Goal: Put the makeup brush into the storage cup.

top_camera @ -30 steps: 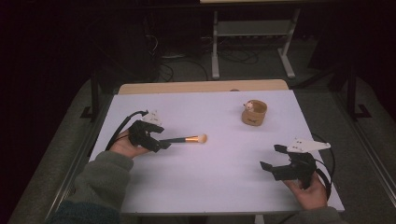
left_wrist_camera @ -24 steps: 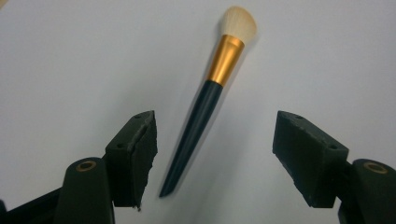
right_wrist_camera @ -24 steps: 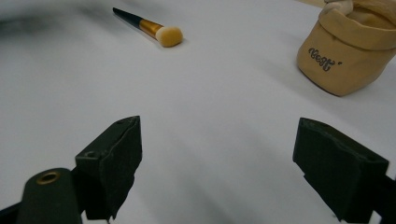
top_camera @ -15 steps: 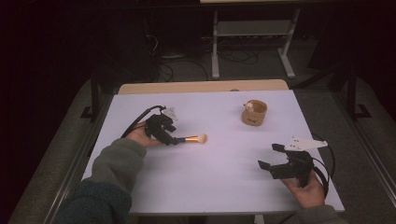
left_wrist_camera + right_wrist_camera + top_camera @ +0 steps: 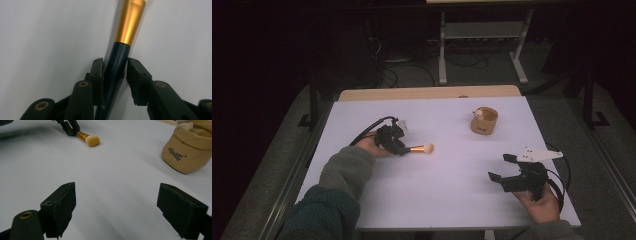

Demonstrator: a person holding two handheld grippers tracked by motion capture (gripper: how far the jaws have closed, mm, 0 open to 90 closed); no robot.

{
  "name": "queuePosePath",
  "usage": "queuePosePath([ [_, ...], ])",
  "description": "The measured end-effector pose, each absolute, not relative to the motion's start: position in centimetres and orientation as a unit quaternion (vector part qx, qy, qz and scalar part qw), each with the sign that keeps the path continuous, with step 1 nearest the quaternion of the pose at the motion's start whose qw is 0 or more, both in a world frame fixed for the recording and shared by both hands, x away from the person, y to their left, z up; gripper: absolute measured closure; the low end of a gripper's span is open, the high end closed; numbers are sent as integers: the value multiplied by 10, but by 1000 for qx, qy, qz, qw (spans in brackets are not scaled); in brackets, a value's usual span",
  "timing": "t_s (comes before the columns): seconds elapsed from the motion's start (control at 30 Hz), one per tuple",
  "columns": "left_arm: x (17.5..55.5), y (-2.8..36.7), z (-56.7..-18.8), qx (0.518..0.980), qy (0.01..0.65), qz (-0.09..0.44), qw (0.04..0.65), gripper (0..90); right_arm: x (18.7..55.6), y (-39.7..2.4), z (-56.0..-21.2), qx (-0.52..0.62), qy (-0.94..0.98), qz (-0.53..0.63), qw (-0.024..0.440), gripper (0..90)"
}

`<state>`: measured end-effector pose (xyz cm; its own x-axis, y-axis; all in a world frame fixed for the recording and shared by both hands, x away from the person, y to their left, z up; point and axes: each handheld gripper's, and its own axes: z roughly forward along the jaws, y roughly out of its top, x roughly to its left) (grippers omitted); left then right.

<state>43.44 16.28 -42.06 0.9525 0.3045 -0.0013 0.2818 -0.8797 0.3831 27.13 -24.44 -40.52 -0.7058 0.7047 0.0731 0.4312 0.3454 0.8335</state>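
A makeup brush (image 5: 421, 148) with a dark handle, gold ferrule and pale bristles lies on the white table (image 5: 437, 195), left of centre. My left gripper (image 5: 404, 150) is low over its handle. In the left gripper view the jaws have just been closing, and the pads now meet the dark handle (image 5: 117, 65) just below the gold ferrule (image 5: 130, 25). My right gripper (image 5: 499, 167) rests at the front right, open with nothing in it. The right gripper view has its jaws (image 5: 115, 202) wide apart, with the brush (image 5: 90, 140) and left gripper (image 5: 68, 126) far off.
A tan fabric pouch (image 5: 484, 120) with something pale inside stands upright at the back right; up close (image 5: 186, 152) it carries dark lettering. A wooden strip (image 5: 427, 93) edges the table's far side. Dark floor, cables and a metal stand lie beyond.
My left hand has moved right and down along the brush handle toward the ferrule, and its jaws have closed onto the handle. The right gripper, brush and pouch have kept still.
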Motion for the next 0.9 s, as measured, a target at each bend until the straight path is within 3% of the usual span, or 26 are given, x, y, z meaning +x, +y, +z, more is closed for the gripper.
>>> queuePosePath([
  [0.17,434,159,-420,973,138,28,184,739,272,-244,-406,352,806,451,149,147],
  [0.9,434,160,-417,970,165,29,176,750,273,-236,-409,349,812,447,140,147],
])
